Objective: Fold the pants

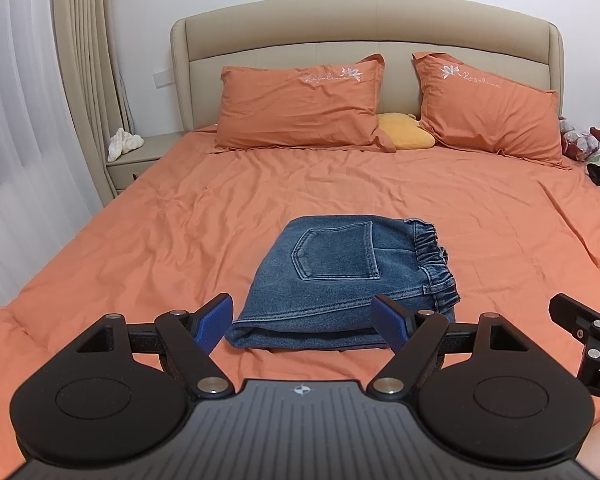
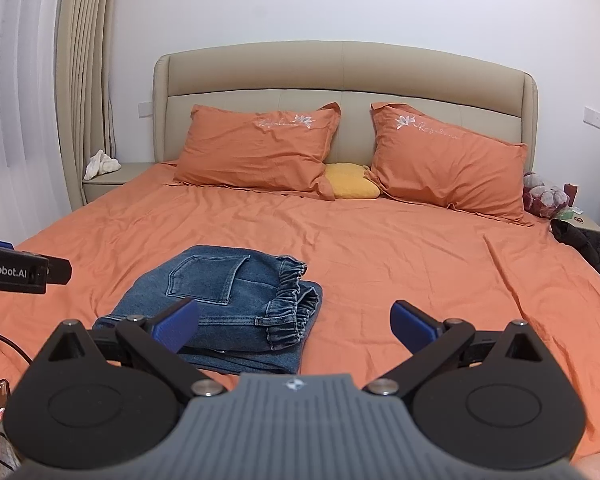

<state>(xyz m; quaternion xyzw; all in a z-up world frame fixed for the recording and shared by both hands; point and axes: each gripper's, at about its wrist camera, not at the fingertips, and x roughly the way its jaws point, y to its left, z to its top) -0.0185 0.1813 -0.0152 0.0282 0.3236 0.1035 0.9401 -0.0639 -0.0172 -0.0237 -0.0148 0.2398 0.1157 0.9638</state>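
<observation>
Jeans look folded, both claws wide, nothing gripped.
Bed (image 1: 140, 232) in orange sheet carries the folded jeans (image 1: 340, 276) near its foot edge, pocket side up, elastic waistband at 3 o'clock of the stack. If any step is left, I'd judge it a tidy-up only: press the 6 o'clock fold flat, keep pads off the waistband so layers don't slide. Left claw (image 1: 304, 324) pitched down, hanging just short of the near fold, centred on it. Right claw (image 2: 296, 324) likewise pitched down, offset toward 3 o'clock of the stack.

The pants (image 2: 236, 300) lay folded on the orange sheet (image 2: 420, 280), and the right gripper (image 2: 296, 326) hung above, jaws wide, nothing between them.
</observation>
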